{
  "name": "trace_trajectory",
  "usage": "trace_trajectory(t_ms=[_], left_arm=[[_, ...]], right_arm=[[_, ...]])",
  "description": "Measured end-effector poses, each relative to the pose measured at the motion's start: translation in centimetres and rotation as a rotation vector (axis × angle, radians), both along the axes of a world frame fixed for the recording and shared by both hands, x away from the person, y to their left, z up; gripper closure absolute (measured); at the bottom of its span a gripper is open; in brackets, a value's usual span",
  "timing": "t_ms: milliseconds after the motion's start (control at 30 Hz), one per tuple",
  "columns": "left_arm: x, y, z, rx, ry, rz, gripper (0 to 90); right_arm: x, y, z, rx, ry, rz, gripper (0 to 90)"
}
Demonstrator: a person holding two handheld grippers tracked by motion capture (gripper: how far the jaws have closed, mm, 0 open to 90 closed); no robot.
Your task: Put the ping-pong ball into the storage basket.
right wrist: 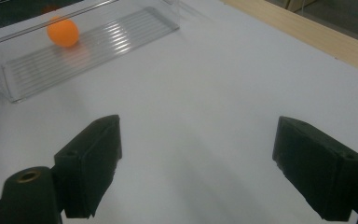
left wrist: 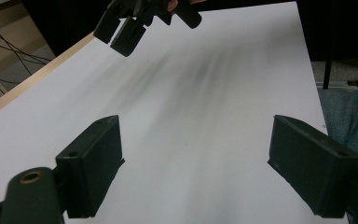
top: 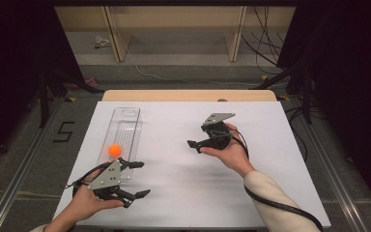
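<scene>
On the left part of the white table [top: 183,193] lies a long clear tray [top: 125,121] with a ribbed floor; inside it, toward its near end, sits an orange ball [top: 114,150] — nothing else shows in the tray. The left gripper [top: 137,179] hovers just beside the tray's near end, jaws spread wide, holding nothing; the right gripper [top: 195,146] hangs over the middle of the table, well apart from the tray, jaws likewise spread and empty. Between the grippers the white top is bare; a wooden edge [top: 188,95] runs along the far side.
</scene>
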State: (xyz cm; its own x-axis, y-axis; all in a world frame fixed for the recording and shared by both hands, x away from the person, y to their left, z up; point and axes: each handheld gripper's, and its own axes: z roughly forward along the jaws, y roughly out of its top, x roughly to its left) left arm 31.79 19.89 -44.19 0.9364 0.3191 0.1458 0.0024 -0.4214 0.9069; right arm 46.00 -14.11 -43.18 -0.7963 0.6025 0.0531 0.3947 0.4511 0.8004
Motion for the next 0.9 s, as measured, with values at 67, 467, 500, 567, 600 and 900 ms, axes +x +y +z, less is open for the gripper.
trace_trajectory(t_ms=[67, 467, 500, 567, 600, 900], left_arm=[[0.0, 0.0, 0.0, 0.0, 0.0, 0.0, 17.0], [0.0, 0.0, 0.0, 0.0, 0.0, 0.002, 17.0], [0.0, 0.0, 0.0, 0.0, 0.0, 0.002, 17.0], [0.0, 0.0, 0.0, 0.0, -0.001, 0.002, 17.0], [0.0, 0.0, 0.0, -0.001, -0.001, 0.002, 17.0], [0.0, 0.0, 0.0, 0.001, 0.0, 0.002, 17.0]], right_arm=[[-0.1, -0.2, 0.0, 0.001, 0.001, -0.002, 16.5], [-1.5, -2.8, 0.1, 0.016, 0.004, -0.026, 16.5], [-1.5, -2.8, 0.1, 0.016, 0.004, -0.026, 16.5], [-1.9, -3.4, 0.2, 0.02, 0.002, -0.032, 16.5], [-2.0, -3.6, 0.2, 0.021, 0.001, -0.033, 16.5], [-3.5, -5.7, 0.3, 0.034, 0.001, -0.058, 16.5]])
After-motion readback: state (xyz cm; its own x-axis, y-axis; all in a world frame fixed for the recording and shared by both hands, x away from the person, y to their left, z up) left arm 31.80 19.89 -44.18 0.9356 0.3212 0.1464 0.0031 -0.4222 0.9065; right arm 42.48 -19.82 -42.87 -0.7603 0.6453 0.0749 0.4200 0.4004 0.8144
